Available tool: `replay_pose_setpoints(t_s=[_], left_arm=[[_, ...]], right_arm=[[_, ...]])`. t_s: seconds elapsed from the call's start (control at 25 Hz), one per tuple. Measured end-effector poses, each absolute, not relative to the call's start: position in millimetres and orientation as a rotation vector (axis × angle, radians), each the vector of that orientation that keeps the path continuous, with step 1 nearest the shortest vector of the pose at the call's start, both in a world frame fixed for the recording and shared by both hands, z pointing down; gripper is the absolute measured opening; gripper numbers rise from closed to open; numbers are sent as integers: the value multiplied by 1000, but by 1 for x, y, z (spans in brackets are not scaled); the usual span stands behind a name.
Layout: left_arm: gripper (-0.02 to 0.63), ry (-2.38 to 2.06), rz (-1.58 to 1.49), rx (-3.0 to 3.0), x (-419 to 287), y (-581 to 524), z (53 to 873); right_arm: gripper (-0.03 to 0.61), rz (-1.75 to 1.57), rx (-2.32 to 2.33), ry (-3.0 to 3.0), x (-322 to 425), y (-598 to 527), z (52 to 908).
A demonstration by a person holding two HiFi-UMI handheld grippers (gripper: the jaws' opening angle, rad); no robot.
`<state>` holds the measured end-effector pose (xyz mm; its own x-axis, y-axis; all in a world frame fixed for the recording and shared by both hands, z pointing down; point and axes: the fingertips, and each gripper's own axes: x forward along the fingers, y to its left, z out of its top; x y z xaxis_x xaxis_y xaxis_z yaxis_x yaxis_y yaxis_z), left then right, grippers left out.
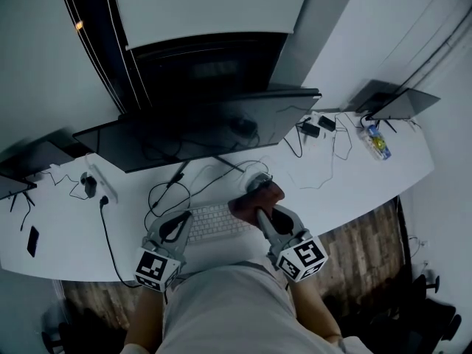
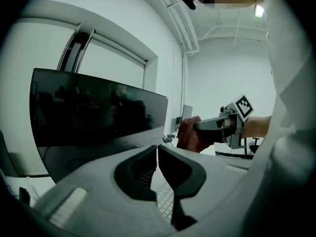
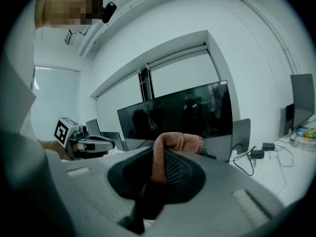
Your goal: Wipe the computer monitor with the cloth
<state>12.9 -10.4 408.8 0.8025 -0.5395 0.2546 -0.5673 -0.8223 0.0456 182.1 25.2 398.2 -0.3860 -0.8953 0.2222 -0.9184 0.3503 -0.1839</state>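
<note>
A wide dark computer monitor (image 1: 199,127) stands at the back of the white desk (image 1: 346,190); it also shows in the left gripper view (image 2: 94,107) and the right gripper view (image 3: 182,110). My right gripper (image 1: 259,209) is shut on a reddish-brown cloth (image 1: 254,196), held over the desk in front of the monitor's lower edge. The cloth (image 3: 170,147) bulges up between the jaws of the right gripper (image 3: 160,154). My left gripper (image 1: 175,226) hovers over the keyboard's left end. In its own view the left gripper (image 2: 157,149) is shut on nothing, and the cloth (image 2: 187,135) shows ahead.
A white keyboard (image 1: 214,220) lies below the monitor, with black cables (image 1: 166,194) looping around it. A power strip (image 1: 103,183) and a phone (image 1: 32,240) lie at the left. Chargers (image 1: 317,127), a bottle (image 1: 378,142) and a laptop (image 1: 398,102) sit at the right.
</note>
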Motion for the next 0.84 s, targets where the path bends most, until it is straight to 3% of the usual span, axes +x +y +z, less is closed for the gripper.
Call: replay_pose_setpoints(t_s=[0.84], left_arm=[[11,-862,356,2852,4,0,416]], right_arm=[[48,487,1727,-2474,180,34,410]])
